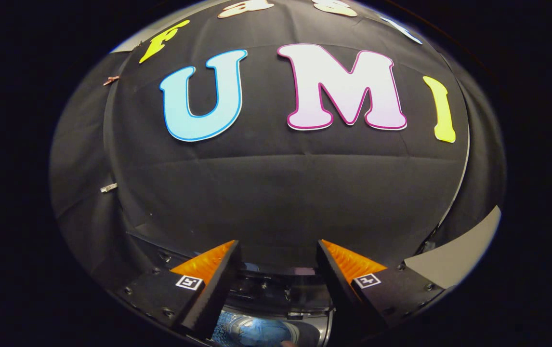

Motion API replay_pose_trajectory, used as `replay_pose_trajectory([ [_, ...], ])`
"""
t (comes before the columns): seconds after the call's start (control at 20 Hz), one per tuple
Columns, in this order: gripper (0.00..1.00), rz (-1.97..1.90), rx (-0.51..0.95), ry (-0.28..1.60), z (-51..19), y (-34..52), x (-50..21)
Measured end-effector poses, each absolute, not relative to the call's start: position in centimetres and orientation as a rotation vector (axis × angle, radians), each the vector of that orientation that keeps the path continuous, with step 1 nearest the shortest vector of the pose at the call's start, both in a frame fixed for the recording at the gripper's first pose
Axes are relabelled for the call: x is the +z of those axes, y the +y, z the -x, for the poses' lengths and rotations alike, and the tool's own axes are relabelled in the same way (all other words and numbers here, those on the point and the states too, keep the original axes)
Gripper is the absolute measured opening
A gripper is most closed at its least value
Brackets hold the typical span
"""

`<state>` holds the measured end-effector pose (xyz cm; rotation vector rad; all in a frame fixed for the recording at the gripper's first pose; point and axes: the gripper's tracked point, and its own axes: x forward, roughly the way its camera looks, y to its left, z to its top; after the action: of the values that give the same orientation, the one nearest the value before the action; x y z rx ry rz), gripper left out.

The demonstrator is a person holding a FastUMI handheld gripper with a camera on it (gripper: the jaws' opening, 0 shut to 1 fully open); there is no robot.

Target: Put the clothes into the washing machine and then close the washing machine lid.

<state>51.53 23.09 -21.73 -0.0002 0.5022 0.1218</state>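
My gripper (278, 248) is held high, pointing at the black cloth wall (281, 193) of the booth, fingers spread wide apart with nothing between them. Nothing gripped.

Down low, between the finger bases, I see a dark machine edge with small fittings, which I take to be the washing machine (285, 291). Below it lies a patch of bluish, patterned fabric (247, 330), probably the clothes, though that corner is cramped and distorted and I can't say whether the fabric sits inside the tub or beside it. I can't make out the lid from here.

Judgement: either I am about to go down for the clothes, or they are in and the lid comes next. Either way, the first need is to tip the gripper downward so the work sits ahead of the fingers instead of beneath them.

If picking: keep the fingers wide, come down over a raised fold, close on a good bunch rather than a thin edge. If closing: find the lid's free edge first, push slow, and watch for cloth hanging over the rim.
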Motion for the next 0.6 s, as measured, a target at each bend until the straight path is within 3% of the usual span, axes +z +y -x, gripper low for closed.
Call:
replay_pose_trajectory([
  [0.6,0.98,0.036,0.133,0.534,-42.7,23.1,-21.0],
])
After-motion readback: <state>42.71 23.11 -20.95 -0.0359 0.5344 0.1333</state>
